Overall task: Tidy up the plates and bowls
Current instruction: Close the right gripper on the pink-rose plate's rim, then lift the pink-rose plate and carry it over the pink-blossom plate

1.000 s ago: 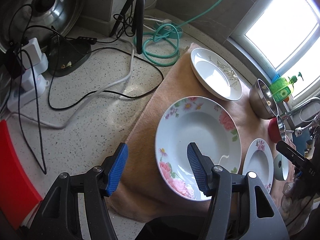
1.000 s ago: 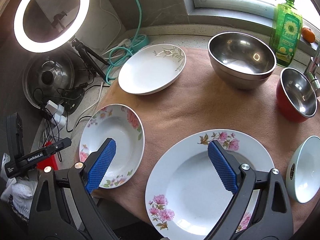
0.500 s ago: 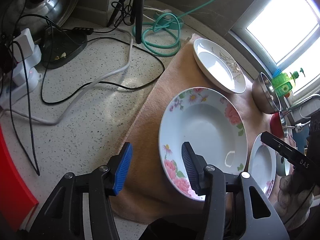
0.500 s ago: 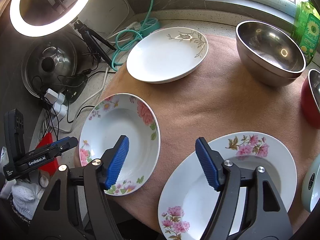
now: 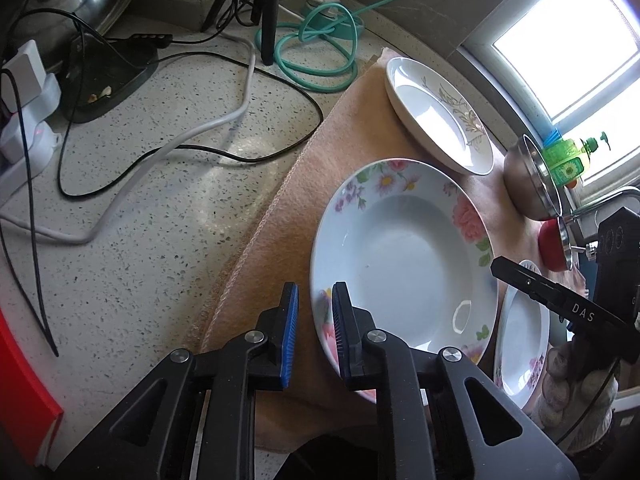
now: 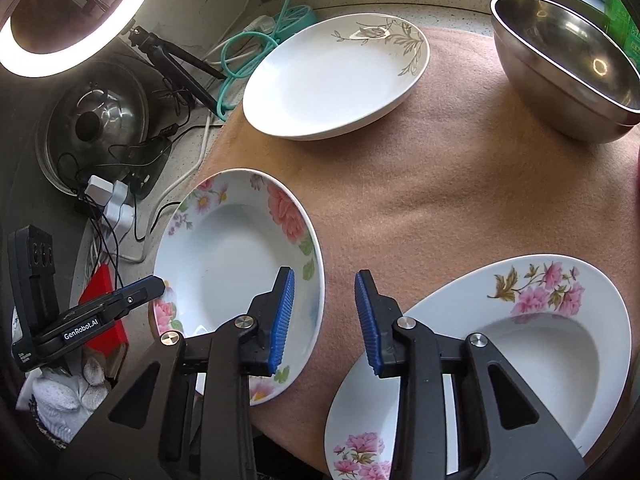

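The left gripper [image 5: 314, 322] sits at the bottom middle of the left wrist frame, blue pads brought close together with just a narrow gap left. The near rim of the floral deep plate [image 5: 404, 256] lines up with that gap, but whether the rim is actually pinched can't be told from here. In the right wrist view the left gripper's tip [image 6: 154, 284] is seen right at the lower left rim of that same plate [image 6: 236, 268], touching or almost touching it.

The right gripper [image 6: 322, 316] is found at the bottom centre of its own frame, pads spread apart with nothing between them, only the tan mat [image 6: 460, 200] showing through the gap. Its left pad is seen over the right edge of the floral deep plate, and its right pad over the upper left rim of the pink-flower plate [image 6: 532, 344], which fills the lower right corner.

Further up the frame, the white plate with the leaf print [image 6: 332, 80] is parked at top centre, and the steel bowl [image 6: 568, 72] at the upper right. All of it rests on the mat. A ring light [image 6: 72, 16] glows in the upper left corner, and a teal cable [image 5: 320, 60] is coiled at the top middle of the left wrist frame.
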The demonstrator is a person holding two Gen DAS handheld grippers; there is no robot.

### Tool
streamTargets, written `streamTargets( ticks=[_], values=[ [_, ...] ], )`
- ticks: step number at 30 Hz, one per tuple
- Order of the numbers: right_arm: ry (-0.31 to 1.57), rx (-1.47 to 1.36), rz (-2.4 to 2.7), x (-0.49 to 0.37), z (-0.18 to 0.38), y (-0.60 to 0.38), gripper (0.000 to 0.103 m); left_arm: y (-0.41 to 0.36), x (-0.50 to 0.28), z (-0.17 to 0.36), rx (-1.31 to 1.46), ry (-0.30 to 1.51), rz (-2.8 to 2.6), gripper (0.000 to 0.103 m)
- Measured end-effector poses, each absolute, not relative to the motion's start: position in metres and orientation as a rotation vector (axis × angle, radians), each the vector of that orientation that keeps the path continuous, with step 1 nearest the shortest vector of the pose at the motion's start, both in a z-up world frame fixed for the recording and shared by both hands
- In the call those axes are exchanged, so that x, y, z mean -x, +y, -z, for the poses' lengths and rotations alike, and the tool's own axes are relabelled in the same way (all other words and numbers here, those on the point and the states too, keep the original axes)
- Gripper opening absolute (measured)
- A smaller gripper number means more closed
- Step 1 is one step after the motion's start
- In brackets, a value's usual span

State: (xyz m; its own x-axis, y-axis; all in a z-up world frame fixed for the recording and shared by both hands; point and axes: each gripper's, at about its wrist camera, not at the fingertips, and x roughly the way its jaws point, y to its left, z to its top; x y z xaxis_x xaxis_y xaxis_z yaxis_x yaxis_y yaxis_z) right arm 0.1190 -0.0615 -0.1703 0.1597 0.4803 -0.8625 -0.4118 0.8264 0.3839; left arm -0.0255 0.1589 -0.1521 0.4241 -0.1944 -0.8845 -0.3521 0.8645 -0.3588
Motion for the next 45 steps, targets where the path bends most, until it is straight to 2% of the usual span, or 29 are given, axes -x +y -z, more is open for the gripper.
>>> streamTargets(
  ticks=[6,13,16,45],
  values=[
    [1.278,-0.06,-0.647,-0.121,0.176,-0.056,0.02,0.157,0.021,0.154,0.546,1.152,-0.095,0.01],
    [1.29,-0.073,-0.661,-0.124,0.18,-0.052,0.019,0.157,0.017,0.154,0.535,1.155,-0.091,0.01],
    [1.293,-0.074,-0.669,-0.124,0.18,-0.051,0.013,0.155,0.017,0.152,0.523,1.156,-0.093,0.01],
    [1.247,-0.047,-0.644,-0.111,0.158,-0.068,0.014,0.147,0.013,0.133,0.502,1.131,-0.076,0.01]
  ],
)
